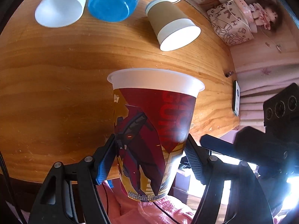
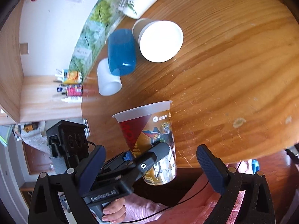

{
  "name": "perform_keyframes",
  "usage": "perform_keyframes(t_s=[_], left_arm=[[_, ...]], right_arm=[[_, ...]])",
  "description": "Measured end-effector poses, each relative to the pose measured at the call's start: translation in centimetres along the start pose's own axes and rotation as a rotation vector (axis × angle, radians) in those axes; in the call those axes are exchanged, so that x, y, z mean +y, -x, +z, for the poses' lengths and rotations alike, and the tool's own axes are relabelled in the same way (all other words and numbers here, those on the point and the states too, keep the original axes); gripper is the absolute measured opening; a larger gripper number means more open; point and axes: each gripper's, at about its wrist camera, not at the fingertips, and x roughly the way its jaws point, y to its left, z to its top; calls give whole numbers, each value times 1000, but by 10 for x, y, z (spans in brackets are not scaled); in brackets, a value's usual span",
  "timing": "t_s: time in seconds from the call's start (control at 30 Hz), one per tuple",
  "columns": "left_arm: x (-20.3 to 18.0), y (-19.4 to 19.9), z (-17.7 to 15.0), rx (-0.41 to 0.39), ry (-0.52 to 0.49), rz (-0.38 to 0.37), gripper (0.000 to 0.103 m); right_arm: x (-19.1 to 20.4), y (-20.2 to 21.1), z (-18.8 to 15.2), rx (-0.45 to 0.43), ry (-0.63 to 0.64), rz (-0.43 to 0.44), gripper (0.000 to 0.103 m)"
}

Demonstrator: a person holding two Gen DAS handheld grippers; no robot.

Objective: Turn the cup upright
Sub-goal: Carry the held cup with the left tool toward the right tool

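jaws of my left gripper (image 1: 149,153) clamped the printed cup (image 1: 153,130), mouth up, at the table's (image 1: 56,93) near edge. my right gripper (image 2: 151,162) hung wide and empty beside it.

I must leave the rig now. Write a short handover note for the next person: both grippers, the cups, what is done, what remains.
Left gripper: jaws shut on the printed cup, gripping its lower half. The cup is held mouth-up, off the wooden table, near its front edge.
Right gripper: open, holds nothing, just beside the left one.
Done: printed cup picked up and turned upright.
Left: set it down standing on the table and release.
Lying on their sides at the back: brown paper cup, blue cup, white cup. None touched now.
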Motion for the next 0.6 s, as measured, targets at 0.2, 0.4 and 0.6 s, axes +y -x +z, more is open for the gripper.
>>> perform_keyframes(t_s=[0.2, 0.4, 0.6], left_arm=[[4, -2, 2, -3, 73, -5, 74], [2, -4, -1, -12, 112, -16, 79], [-3, 3, -7, -45, 133, 9, 81]], right_arm=[[12, -9, 17, 88, 58, 1, 99], [21, -22, 35, 171, 118, -5, 99], [23, -36, 44, 241, 184, -33, 99]])
